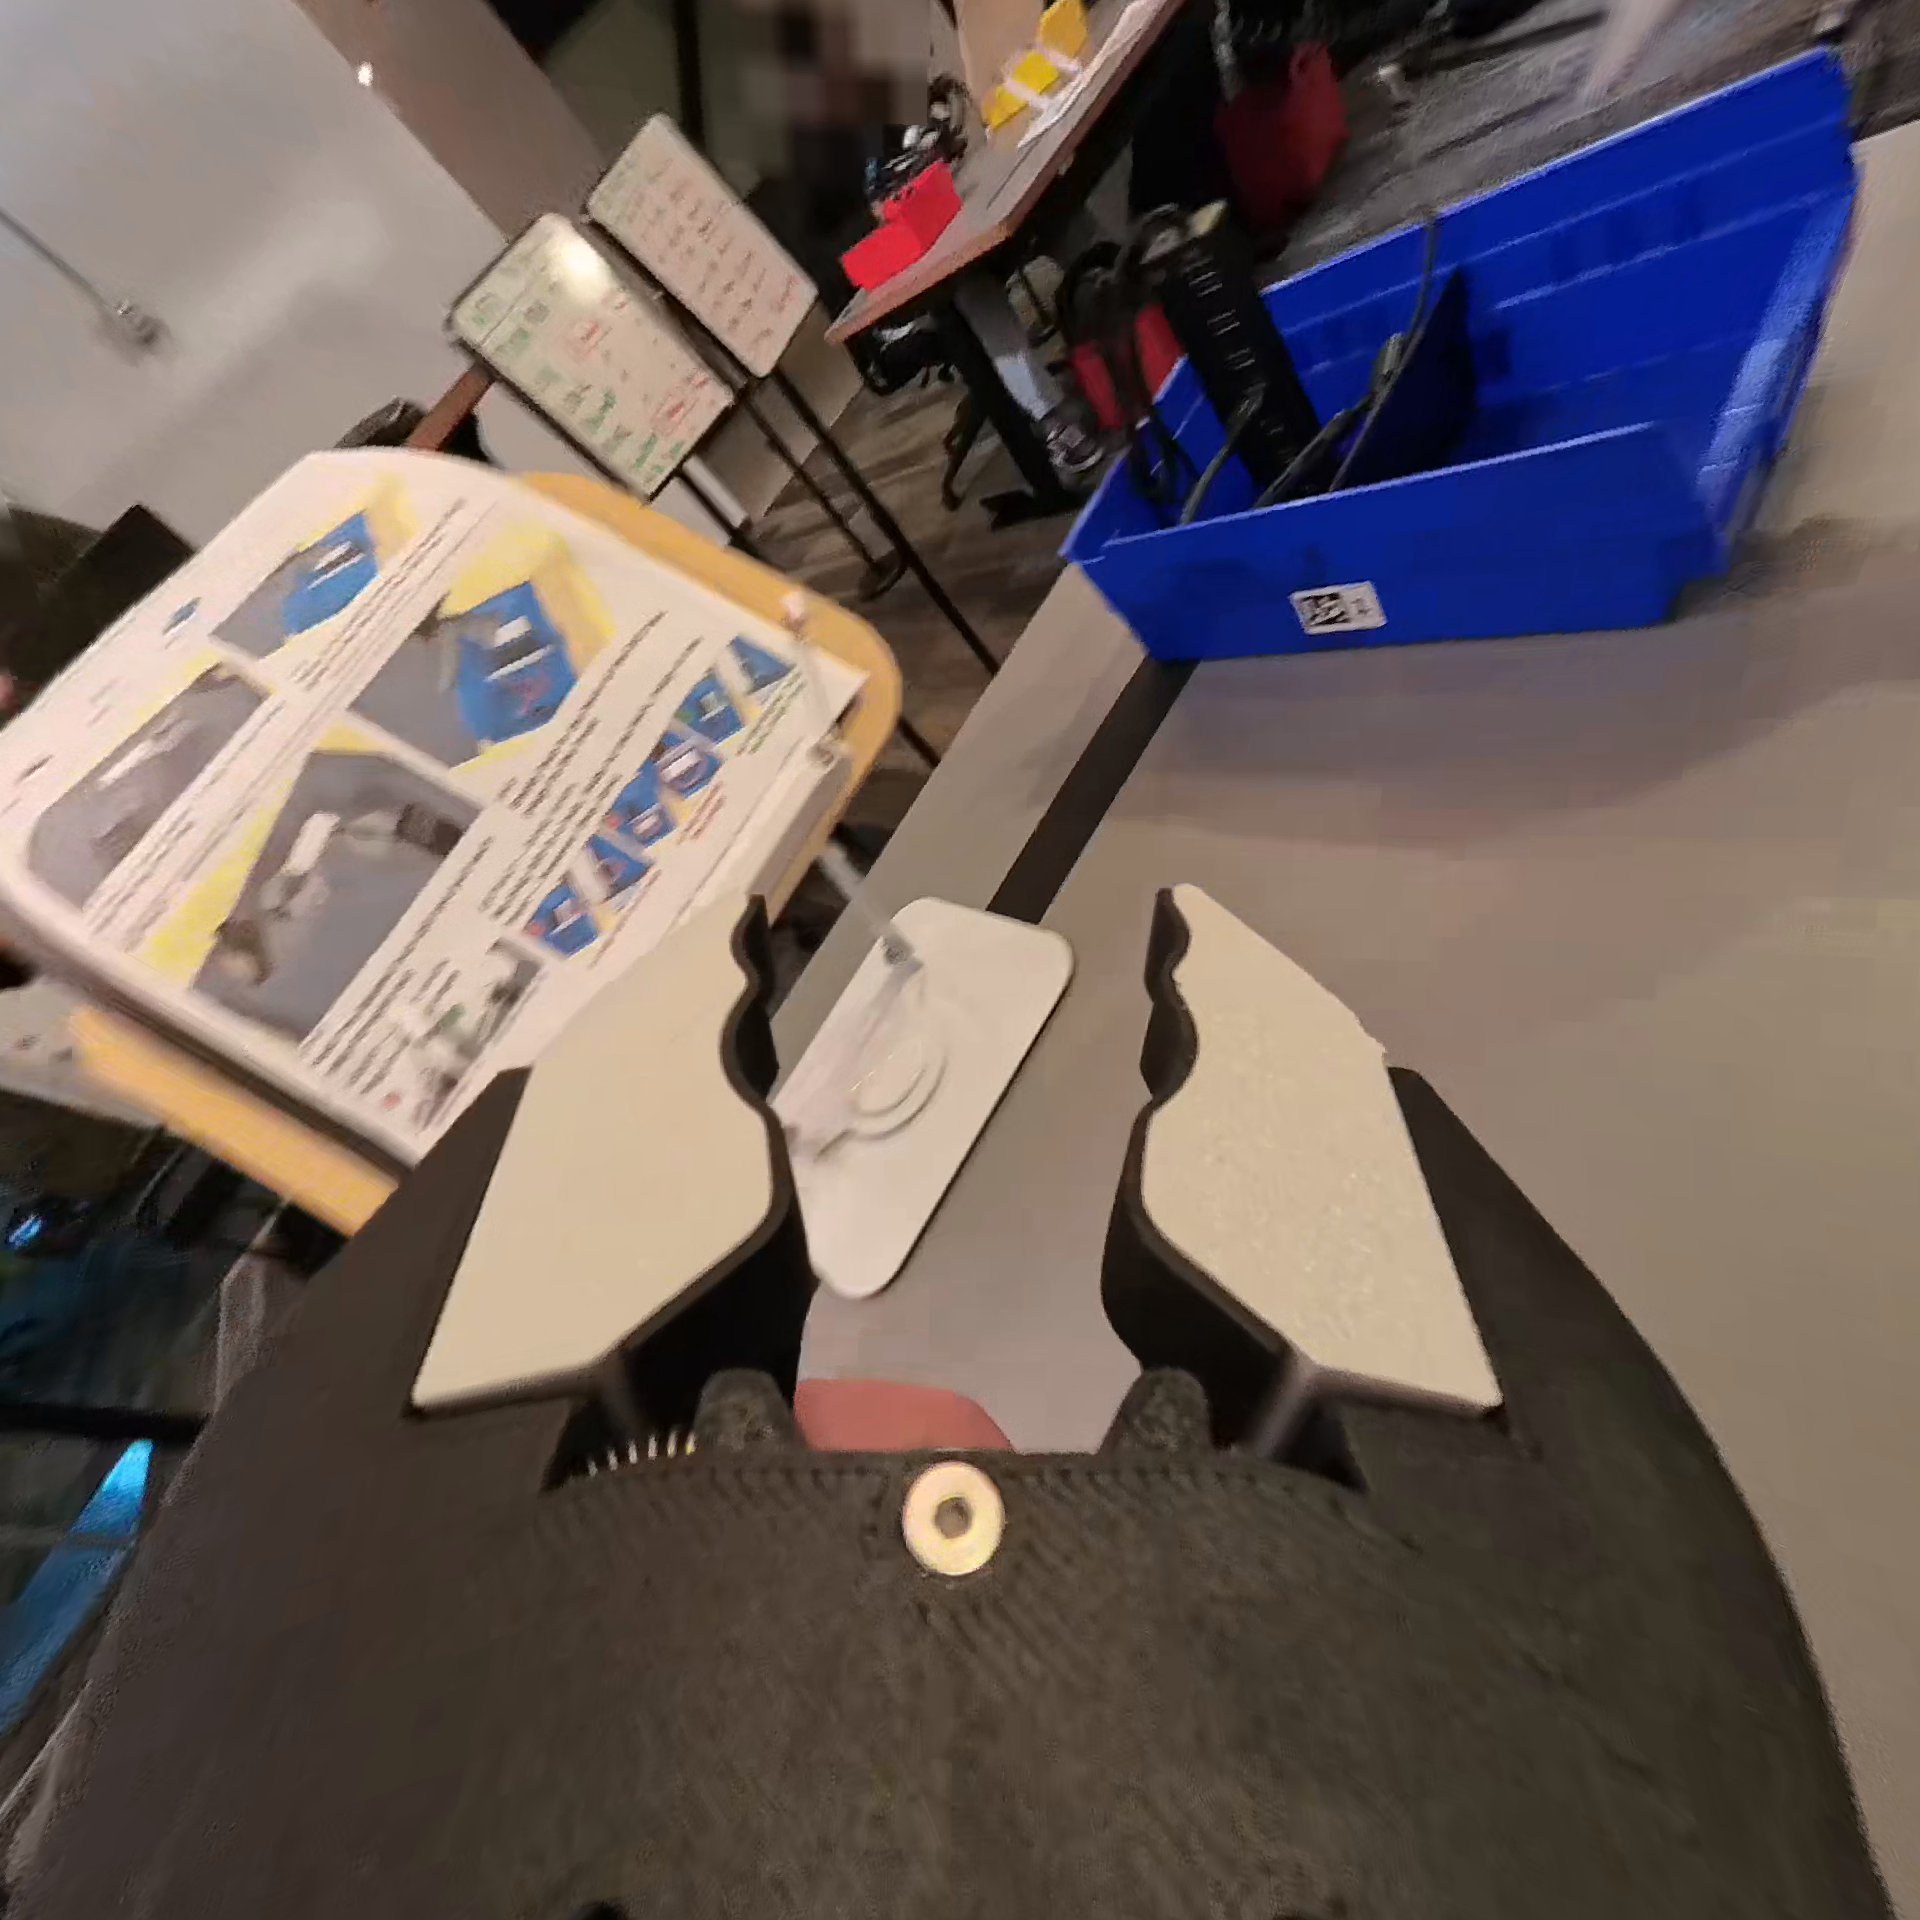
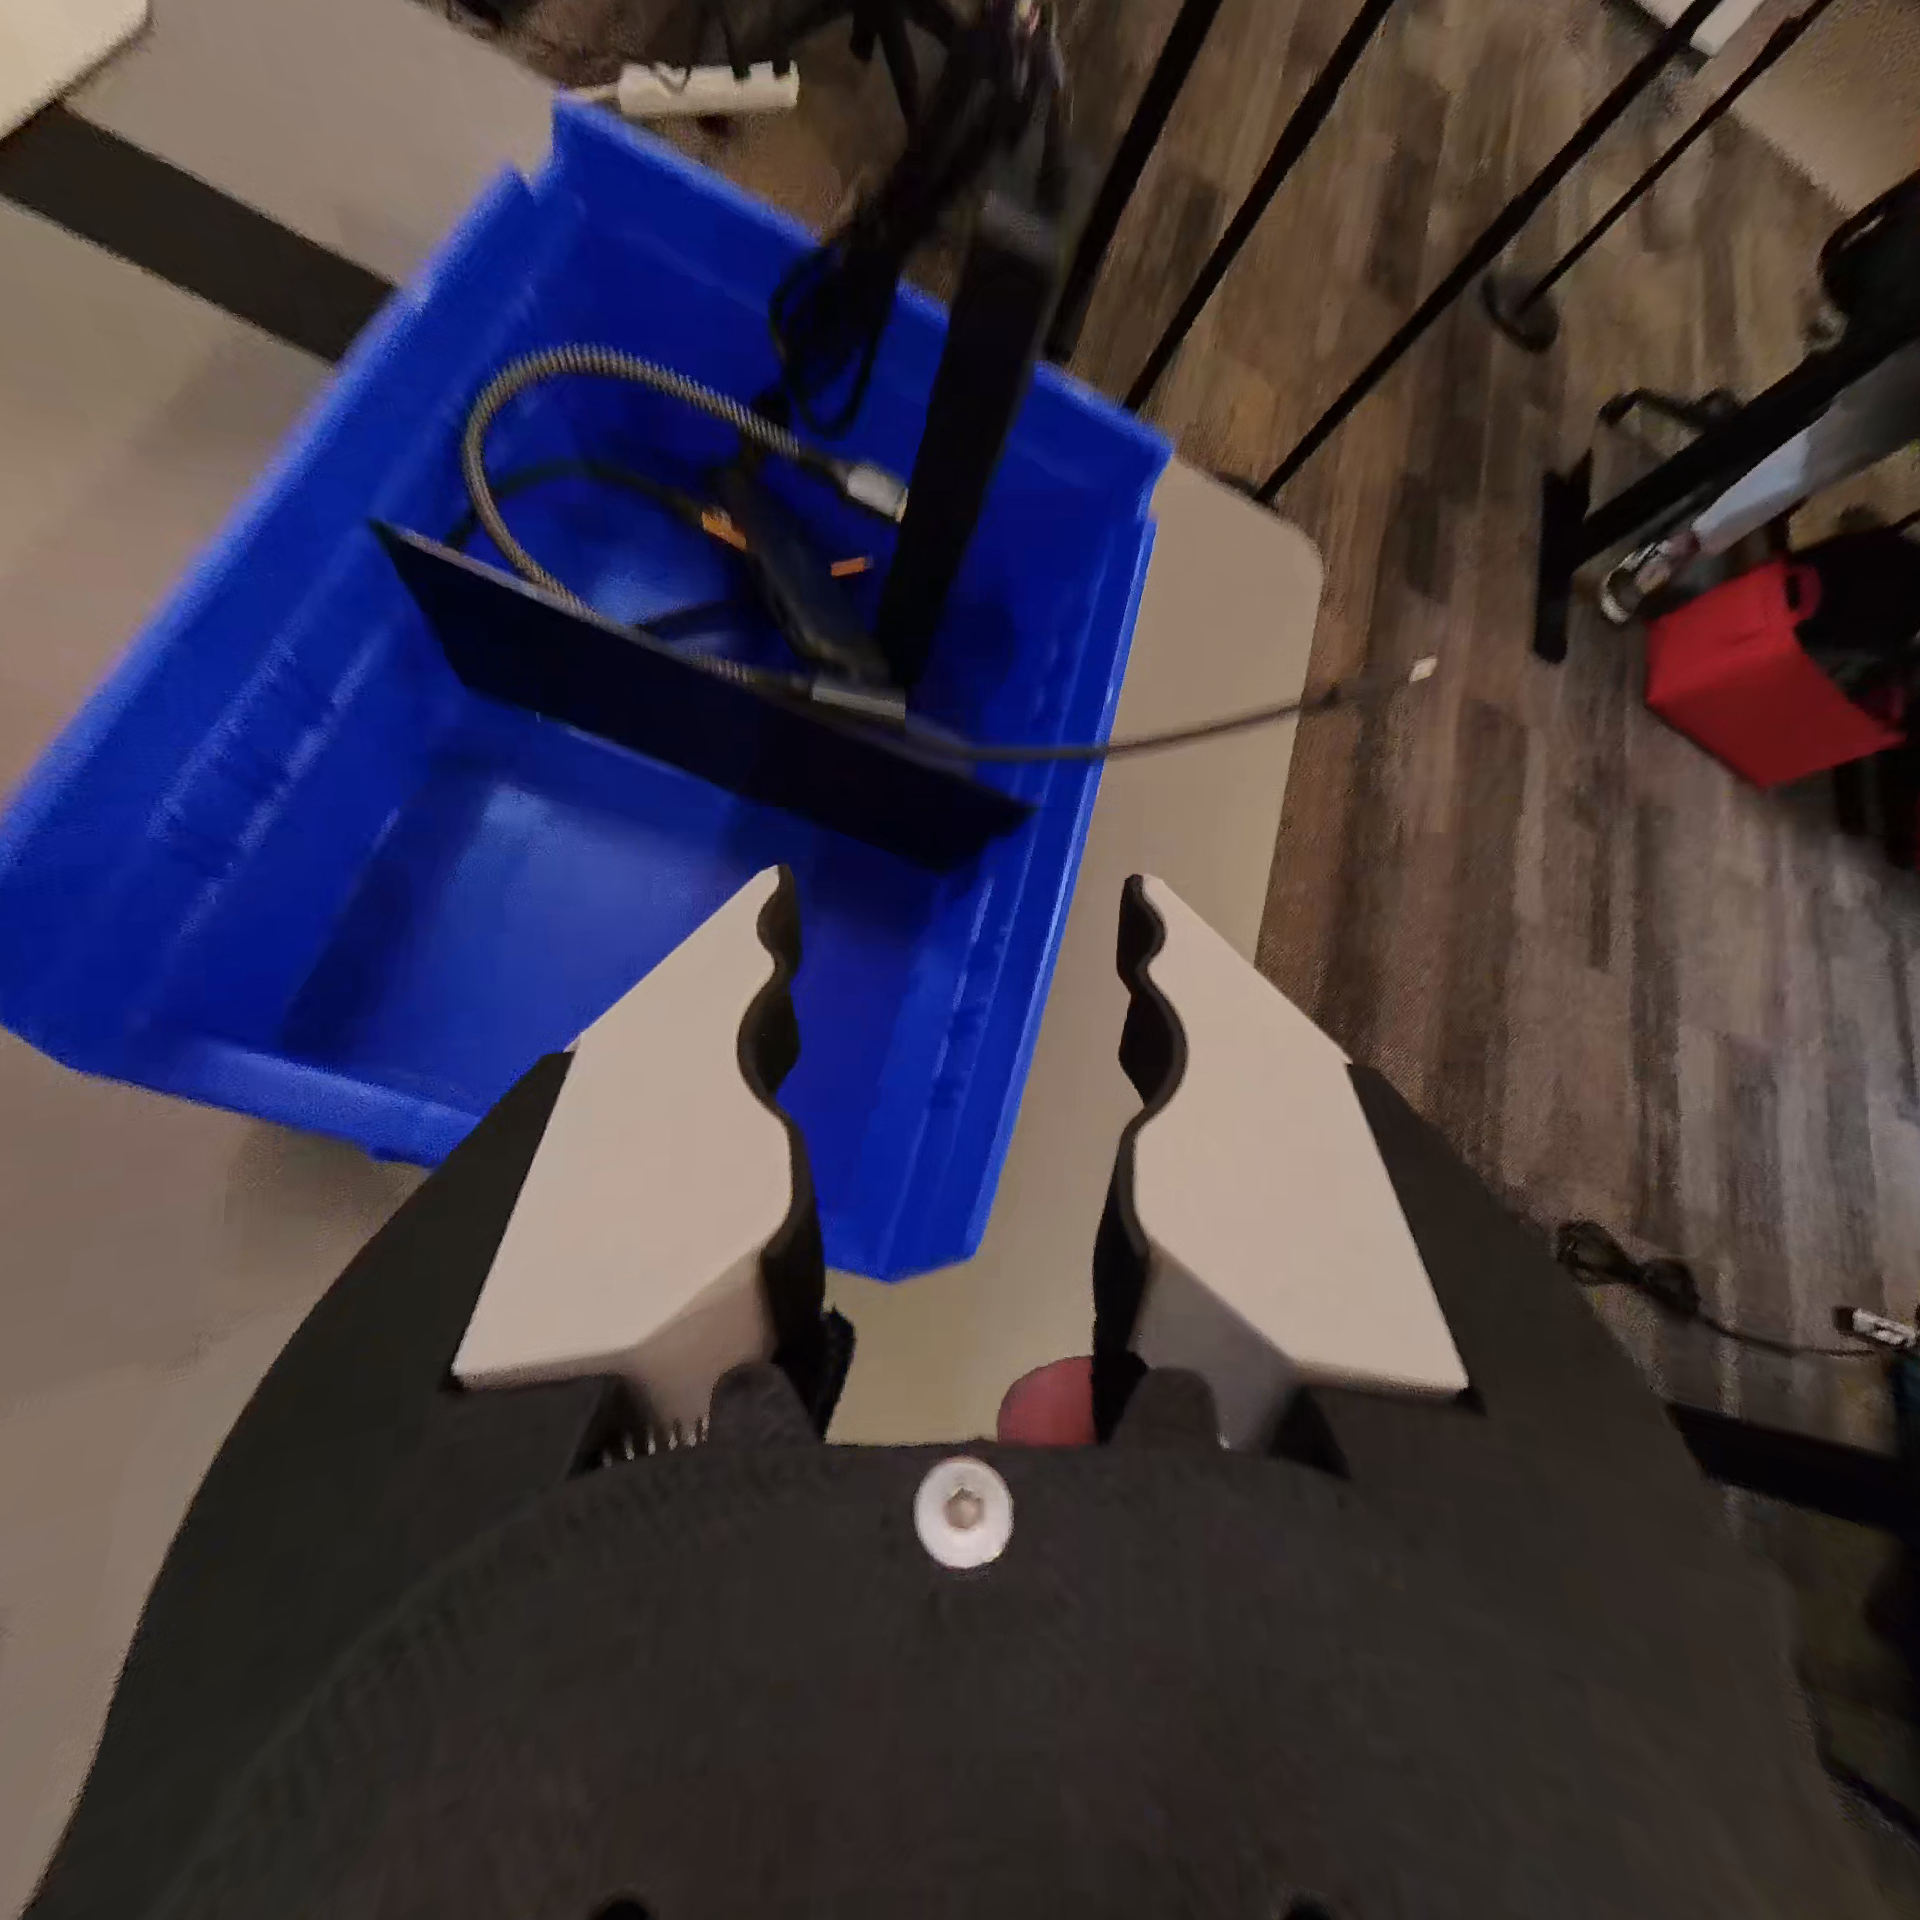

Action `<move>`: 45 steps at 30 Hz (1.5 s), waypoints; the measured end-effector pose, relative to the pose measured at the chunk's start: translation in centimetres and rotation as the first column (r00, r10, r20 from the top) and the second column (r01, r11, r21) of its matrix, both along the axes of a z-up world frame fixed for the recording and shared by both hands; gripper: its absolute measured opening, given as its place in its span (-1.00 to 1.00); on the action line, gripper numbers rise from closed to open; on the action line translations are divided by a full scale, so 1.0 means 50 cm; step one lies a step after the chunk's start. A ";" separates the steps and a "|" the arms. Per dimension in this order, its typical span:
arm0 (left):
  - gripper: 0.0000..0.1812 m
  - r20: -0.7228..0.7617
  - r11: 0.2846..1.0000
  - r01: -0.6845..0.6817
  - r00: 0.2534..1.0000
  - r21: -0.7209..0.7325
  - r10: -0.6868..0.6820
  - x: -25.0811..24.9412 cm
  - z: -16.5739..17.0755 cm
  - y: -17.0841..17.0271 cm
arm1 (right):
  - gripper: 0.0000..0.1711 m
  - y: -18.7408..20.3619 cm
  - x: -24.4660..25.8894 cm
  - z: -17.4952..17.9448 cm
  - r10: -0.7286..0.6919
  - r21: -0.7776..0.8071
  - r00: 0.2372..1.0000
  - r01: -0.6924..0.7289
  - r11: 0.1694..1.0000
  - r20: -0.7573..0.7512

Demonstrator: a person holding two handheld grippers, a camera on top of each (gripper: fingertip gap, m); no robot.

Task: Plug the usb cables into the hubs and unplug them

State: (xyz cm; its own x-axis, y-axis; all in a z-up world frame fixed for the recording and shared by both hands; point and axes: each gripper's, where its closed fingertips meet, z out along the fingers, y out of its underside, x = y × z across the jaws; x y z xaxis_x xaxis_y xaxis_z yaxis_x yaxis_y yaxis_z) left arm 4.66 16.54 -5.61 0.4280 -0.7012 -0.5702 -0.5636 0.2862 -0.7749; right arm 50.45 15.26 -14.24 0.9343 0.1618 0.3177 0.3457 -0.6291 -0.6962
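On the grey table (image 1: 1455, 935), one blue bin (image 2: 312, 831), both grippers hovering empty.

Biggest first: the bin, split by a dark divider (image 2: 675, 696), holds two upright black hubs (image 2: 966, 416) and a tangle of cables (image 2: 499, 416) in the far compartment, count blurred; one cable (image 2: 1195, 732) trails over the rim. A sticker (image 1: 1336, 608) sits on its front. Left gripper (image 1: 961, 935) and right gripper (image 2: 956, 904) gape wide, gripping nothing. An instruction sheet (image 1: 416, 748) stands left.
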 end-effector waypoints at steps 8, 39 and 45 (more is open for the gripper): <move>-0.07 0.052 0.936 -0.292 0.950 -0.196 0.308 -0.361 -0.037 0.064 | -0.15 -0.042 0.064 -0.102 -0.042 -0.007 0.992 0.041 0.999 -0.116; -0.84 -0.009 0.654 -0.502 0.797 -0.565 0.604 -0.733 -0.380 0.124 | -0.72 -0.018 0.000 -0.217 0.013 -0.130 0.976 -0.042 0.991 -0.219; -0.93 0.030 0.664 -0.477 0.799 -0.575 0.600 -0.727 -0.375 0.125 | -0.80 -0.020 0.002 -0.215 -0.017 -0.140 0.976 -0.014 0.990 -0.217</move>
State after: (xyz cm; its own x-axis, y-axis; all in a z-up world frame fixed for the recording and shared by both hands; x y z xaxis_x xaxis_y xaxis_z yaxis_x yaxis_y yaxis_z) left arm -31.67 22.80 -24.37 0.8849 -0.4631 -0.0499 -0.3041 -0.4933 -0.8150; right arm 50.56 14.27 -25.01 0.9786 0.1887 0.0822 0.1953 -0.7256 -0.6598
